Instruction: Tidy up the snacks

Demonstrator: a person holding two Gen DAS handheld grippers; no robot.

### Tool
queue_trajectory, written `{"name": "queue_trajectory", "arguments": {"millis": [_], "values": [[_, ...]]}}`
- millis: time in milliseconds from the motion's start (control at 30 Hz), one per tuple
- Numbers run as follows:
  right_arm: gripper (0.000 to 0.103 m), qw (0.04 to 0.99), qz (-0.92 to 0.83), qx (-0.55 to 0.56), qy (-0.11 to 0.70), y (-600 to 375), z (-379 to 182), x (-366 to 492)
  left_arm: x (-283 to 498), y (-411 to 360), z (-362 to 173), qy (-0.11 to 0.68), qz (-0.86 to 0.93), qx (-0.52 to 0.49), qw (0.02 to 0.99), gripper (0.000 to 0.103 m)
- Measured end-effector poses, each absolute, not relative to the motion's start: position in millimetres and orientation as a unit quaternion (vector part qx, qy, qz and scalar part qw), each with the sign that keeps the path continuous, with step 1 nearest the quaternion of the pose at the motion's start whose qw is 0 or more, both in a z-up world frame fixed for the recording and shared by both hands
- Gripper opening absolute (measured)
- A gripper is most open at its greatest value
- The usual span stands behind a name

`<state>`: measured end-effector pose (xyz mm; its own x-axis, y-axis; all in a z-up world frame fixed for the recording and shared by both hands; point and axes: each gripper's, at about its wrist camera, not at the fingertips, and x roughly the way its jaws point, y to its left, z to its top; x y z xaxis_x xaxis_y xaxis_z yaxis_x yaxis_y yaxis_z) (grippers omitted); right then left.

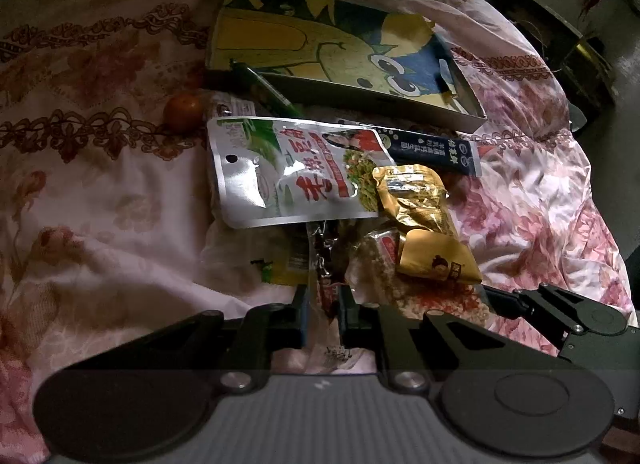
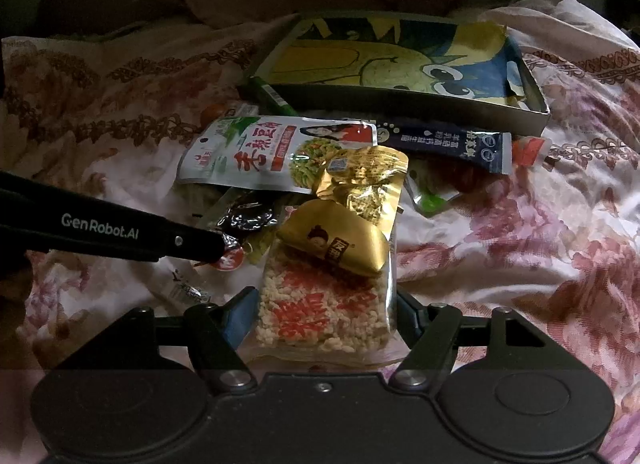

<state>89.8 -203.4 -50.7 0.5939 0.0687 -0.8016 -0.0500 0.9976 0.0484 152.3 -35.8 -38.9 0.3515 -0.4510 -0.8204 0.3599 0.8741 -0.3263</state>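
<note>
Meanwhile box (image 1: 280, 30) holds no snacks; left hand-held gripper (image 1: 323, 306) pinches clear wrapper (image 1: 326, 284); right hand-held gripper (image 2: 324, 324) straddles rice-cake pack (image 2: 324, 304).

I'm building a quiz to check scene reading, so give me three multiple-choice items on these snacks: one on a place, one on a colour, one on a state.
1. Where does the smooth gold packet with the cartoon face lie?
A. on the rice cracker packet
B. inside the box
C. on the orange fruit

2. What colour is the long stick sachet in front of the box?
A. pink
B. dark blue
C. orange

3. How is the left claw?
A. wide open over bare sheet
B. shut on nothing
C. shut on a small dark-red packet

Key: 1 A, the gold packet overlaps the top of the rice cracker packet. 2 B, the stick sachet below the box is dark blue with white print. 3 C, the left claw pinches the dark-red packet between its pads.
</note>
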Motion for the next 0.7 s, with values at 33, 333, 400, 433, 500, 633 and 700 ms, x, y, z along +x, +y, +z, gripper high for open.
{"name": "queue_trajectory", "arguments": {"millis": [33,333,400,433,500,633,700], "values": [[0.072,0.893,0.033,0.009,0.449,-203.8,-50.9,89.5,152.5,-36.3,-38.9,0.513,-0.247,-0.044,0.821,0.015],[0.072,0.890,0.028,0.011,0.455,-203.6,-54.2,93.9,164.1,-47.7,-43.3,0.508,-0.247,-0.031,0.824,0.019],[0.072,0.888,0.028,0.012,0.458,-203.9,-55.3,94.9,167.7,-49.6,-46.3,0.510,-0.246,-0.028,0.824,0.021],[0.072,0.888,0.028,0.011,0.459,-203.8,-55.8,95.3,168.9,-50.0,-47.4,0.510,-0.246,-0.028,0.823,0.022],[0.072,0.888,0.027,0.009,0.459,-203.7,-56.2,96.1,170.8,-51.5,-49.6,0.513,-0.247,-0.025,0.822,0.024],[0.072,0.889,0.025,0.005,0.458,-202.6,-56.8,96.2,170.4,-53.6,-51.3,0.511,-0.248,-0.012,0.823,0.024],[0.072,0.891,0.023,-0.008,0.453,-200.0,-55.8,94.9,167.3,-54.1,-48.1,0.505,-0.250,-0.008,0.826,0.021]]}}
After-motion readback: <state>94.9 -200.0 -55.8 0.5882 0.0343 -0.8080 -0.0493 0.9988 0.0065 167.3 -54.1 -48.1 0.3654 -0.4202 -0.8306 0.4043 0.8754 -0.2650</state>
